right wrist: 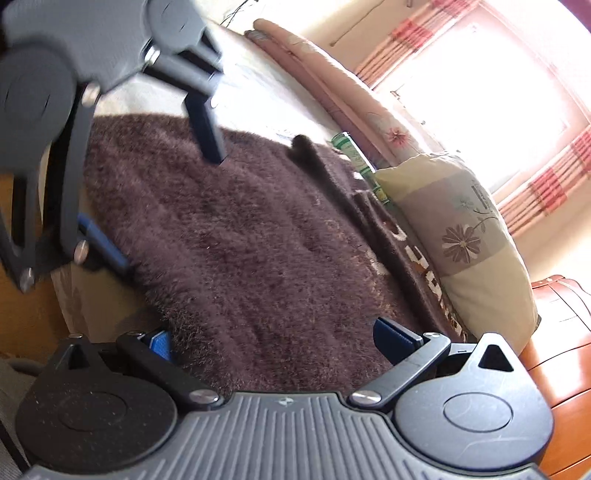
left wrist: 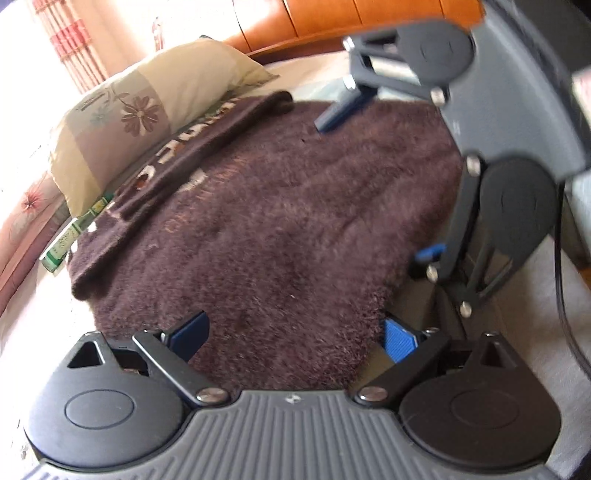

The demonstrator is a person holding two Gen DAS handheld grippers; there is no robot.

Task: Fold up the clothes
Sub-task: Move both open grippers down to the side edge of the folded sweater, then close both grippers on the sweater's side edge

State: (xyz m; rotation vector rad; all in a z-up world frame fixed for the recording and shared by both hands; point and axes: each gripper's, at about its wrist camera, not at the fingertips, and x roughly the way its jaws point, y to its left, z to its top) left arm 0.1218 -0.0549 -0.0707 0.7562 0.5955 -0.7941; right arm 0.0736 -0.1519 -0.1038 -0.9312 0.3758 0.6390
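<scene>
Two hand-held grippers, left gripper (left wrist: 293, 338) and right gripper (right wrist: 273, 339), spread wide, straddle the fuzzy dark-brown sweater's (left wrist: 280, 221) 6 o'clock hem on the bed; pinch both corners evenly before lifting.

Premises: a domestic bedroom. Evidence as follows. A bed (left wrist: 22, 332) with pale sheeting occupies most of both views. A flower-printed pillow (left wrist: 147, 110) lies at its far side, with a rolled floral quilt (right wrist: 332, 85) beside it. A red-and-white checked curtain (right wrist: 554, 177) hangs at a brightly lit window (right wrist: 480, 92). Glossy orange-brown wooden furniture (left wrist: 351, 14), likely a headboard, stands at the end of the bed. A brown fleece garment (left wrist: 277, 221) is spread on the bed. A green printed box (left wrist: 70, 236) lies against the pillow.
</scene>
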